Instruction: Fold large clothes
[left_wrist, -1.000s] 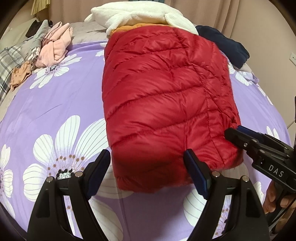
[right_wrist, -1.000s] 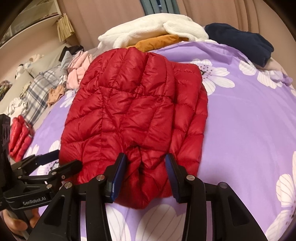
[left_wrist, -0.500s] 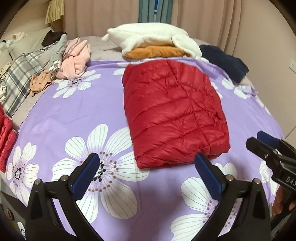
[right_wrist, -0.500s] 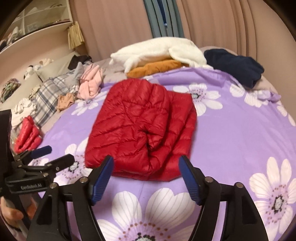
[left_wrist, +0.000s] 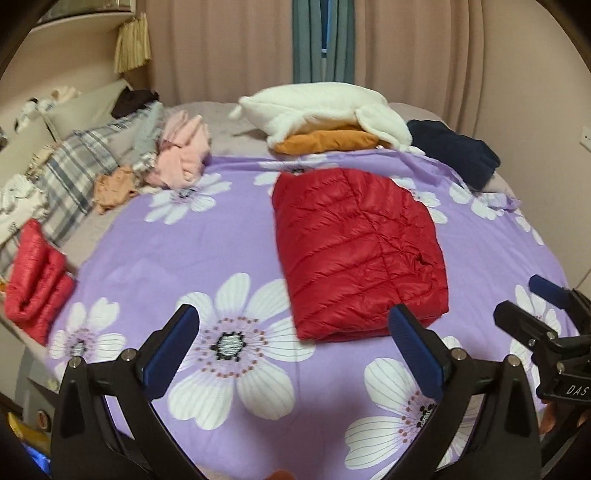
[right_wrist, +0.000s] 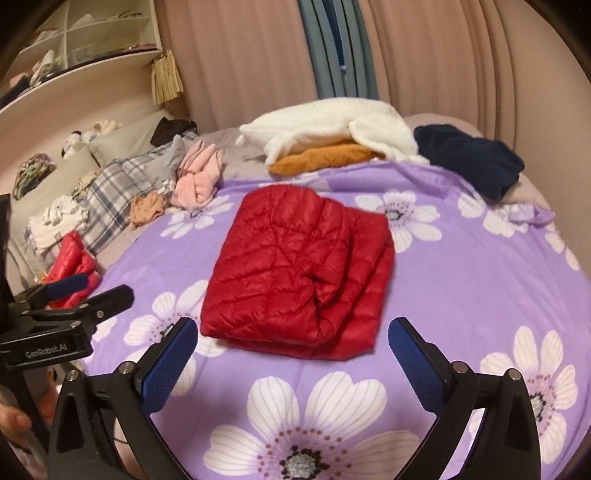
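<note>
A folded red puffer jacket (left_wrist: 354, 251) (right_wrist: 299, 273) lies as a flat packet in the middle of the purple flowered bedspread (left_wrist: 184, 251) (right_wrist: 480, 288). My left gripper (left_wrist: 293, 315) hangs above the packet's near edge, open wide, with nothing between its blue pads. My right gripper (right_wrist: 293, 326) hovers in front of the packet's near edge. Its jaws are opening, and they hold nothing. Each gripper also shows in the other's view: the right gripper (left_wrist: 519, 297) at the right edge, the left gripper (right_wrist: 105, 288) at the left edge. Neither touches the jacket.
A second folded red jacket (left_wrist: 35, 273) (right_wrist: 74, 258) sits at the bed's left edge. Along the back lie a white fleece (left_wrist: 317, 110) over an orange garment (left_wrist: 325, 142), a navy garment (left_wrist: 454, 155), pink clothes (left_wrist: 181, 155) and a plaid pillow (left_wrist: 74, 166). Curtains hang behind.
Both grippers let go of the jacket's near edge, opened wide and pulled up and back. The jacket now looks smaller and lies still on the bedspread.
</note>
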